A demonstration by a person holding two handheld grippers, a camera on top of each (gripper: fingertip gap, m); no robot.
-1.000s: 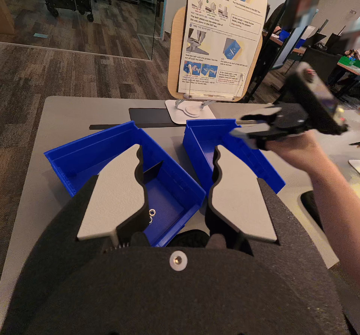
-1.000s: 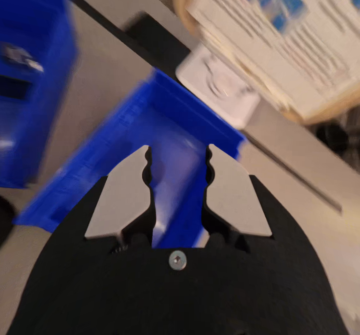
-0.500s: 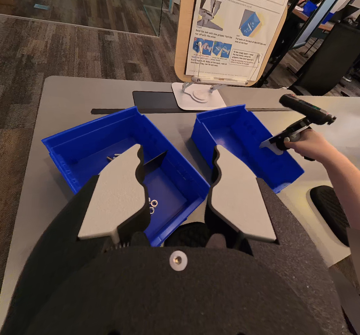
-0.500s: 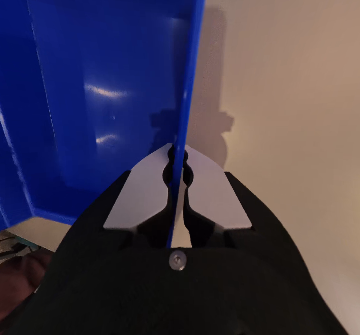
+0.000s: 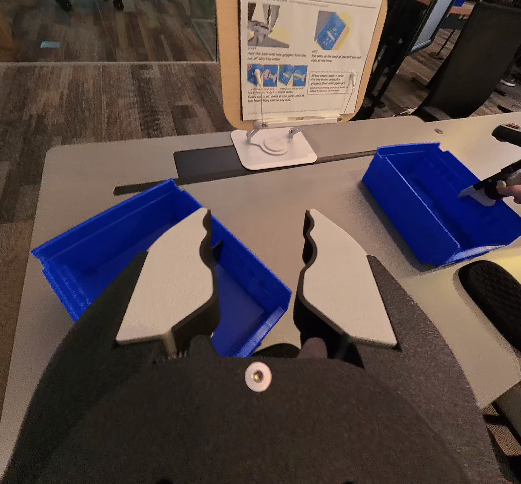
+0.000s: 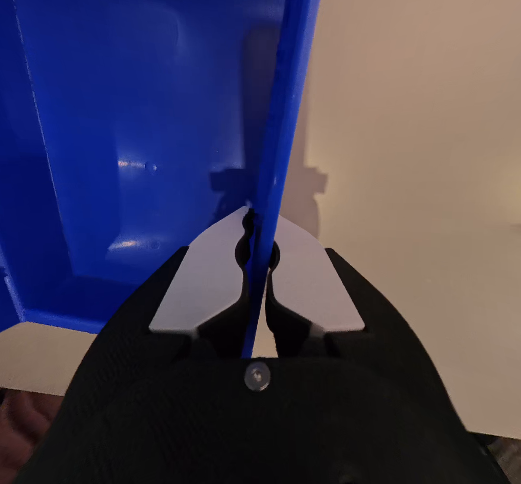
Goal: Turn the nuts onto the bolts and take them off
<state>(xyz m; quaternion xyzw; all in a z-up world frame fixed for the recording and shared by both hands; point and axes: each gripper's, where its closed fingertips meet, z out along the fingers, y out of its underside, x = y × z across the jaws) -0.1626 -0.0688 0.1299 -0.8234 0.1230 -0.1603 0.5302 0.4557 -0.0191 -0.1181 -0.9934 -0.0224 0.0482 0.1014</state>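
My right gripper (image 6: 260, 217) is shut on the side wall of the right blue bin (image 6: 282, 132); both pads press on the thin wall. In the left wrist view this bin (image 5: 417, 197) stands at the table's right with the right gripper (image 5: 476, 198) on its right wall. It looks empty. My left gripper (image 5: 256, 214) is open and empty, held above the right wall of the left blue bin (image 5: 93, 248). My left finger (image 5: 174, 270) hides most of that bin's floor, so no nuts or bolts show.
A white stand (image 5: 273, 149) with an instruction sheet (image 5: 304, 42) stands at the back of the grey table (image 5: 267, 197). A black strip (image 5: 205, 163) lies beside it. A dark chair back (image 5: 496, 295) is at the right edge. The grippers' ends are close to 65 cm from one another.
My right gripper closed on the right bin's wall and dragged the bin to the right, away from the left bin. The left gripper's view shifted; its jaws stay open.
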